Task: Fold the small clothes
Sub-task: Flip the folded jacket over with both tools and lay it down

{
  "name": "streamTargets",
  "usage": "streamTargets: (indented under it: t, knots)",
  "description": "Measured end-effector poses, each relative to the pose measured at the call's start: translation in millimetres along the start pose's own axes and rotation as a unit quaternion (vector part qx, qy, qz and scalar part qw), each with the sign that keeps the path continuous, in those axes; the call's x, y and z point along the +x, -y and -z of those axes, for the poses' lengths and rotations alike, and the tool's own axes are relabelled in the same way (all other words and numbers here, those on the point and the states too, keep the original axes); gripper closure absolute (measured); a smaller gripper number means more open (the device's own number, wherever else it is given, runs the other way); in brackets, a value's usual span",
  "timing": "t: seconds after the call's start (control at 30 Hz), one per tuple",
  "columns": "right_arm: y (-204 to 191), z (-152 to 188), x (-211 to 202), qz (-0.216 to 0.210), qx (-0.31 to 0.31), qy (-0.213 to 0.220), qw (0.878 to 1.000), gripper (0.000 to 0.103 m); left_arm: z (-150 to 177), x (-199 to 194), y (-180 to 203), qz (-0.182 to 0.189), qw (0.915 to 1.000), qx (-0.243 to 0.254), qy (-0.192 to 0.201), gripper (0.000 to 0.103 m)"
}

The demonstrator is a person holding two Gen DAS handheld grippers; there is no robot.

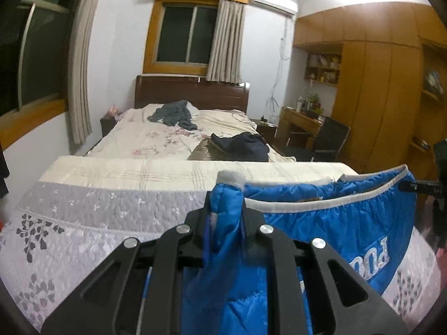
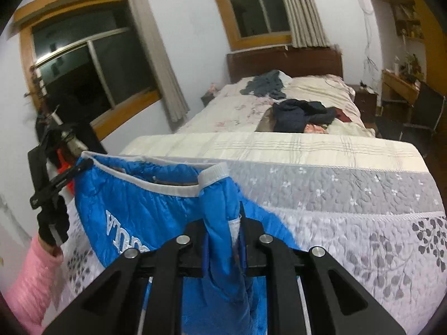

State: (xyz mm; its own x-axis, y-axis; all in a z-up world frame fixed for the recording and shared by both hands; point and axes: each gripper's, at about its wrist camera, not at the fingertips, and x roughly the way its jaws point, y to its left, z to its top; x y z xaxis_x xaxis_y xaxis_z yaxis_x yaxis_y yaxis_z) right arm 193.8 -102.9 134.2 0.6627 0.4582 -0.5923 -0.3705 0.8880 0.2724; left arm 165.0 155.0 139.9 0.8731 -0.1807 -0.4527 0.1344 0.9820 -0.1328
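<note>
Blue quilted fabric filled the lower part of both wrist views: a small padded garment with a pale grey trimmed edge, held up above the near end of the bed and stretched between the two claws. The left gripper was clenched on one bunched end, a grey ribbed cuff poking up past its fingers; the right gripper was clamped likewise on the other end, just below a white ribbed cuff. Lower folds of the garment were hidden behind the black gripper frames and cut off at the bottom edge. White embroidered letters on the fabric appeared upside down and partly covered, too broken to read. From the right wrist, a gloved hand and pink sleeve showed beside the bed, with the left tool seen side-on. Farther up the bed, toward the dark headboard, lay a grey-blue heap of clothing and a dark navy heap; what pieces they were could not be made out.
</note>
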Motion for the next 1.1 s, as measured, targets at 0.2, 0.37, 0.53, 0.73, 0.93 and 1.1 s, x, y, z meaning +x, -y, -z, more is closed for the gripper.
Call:
streamTargets:
  t: [0.2,0.37,0.53,0.73,0.93,1.1]
  knots:
    - [23,-18,53,0.022,0.027,-0.041,0.999,0.087,-6,63,-11,-0.015,0.9987,-0.012,-0.047,0.089]
    - [47,-11,98,0.028,0.061,-0.081,0.994,0.087,13,120,-25,-0.029,0.9921,-0.027,-0.119,0.088]
    - [65,1,142,0.039,0.087,-0.117,0.989,0.087,36,161,-34,-0.056,0.9829,-0.025,-0.174,0.085]
    - [86,18,178,0.046,0.114,-0.151,0.981,0.085,60,190,-50,-0.071,0.9731,-0.036,-0.216,0.076]
    - [101,35,198,0.041,0.138,-0.16,0.976,0.081,71,197,-64,-0.066,0.9696,-0.063,-0.227,0.066]
    - [102,39,196,0.044,0.151,-0.157,0.975,0.072,72,195,-68,-0.073,0.9672,-0.077,-0.231,0.055]
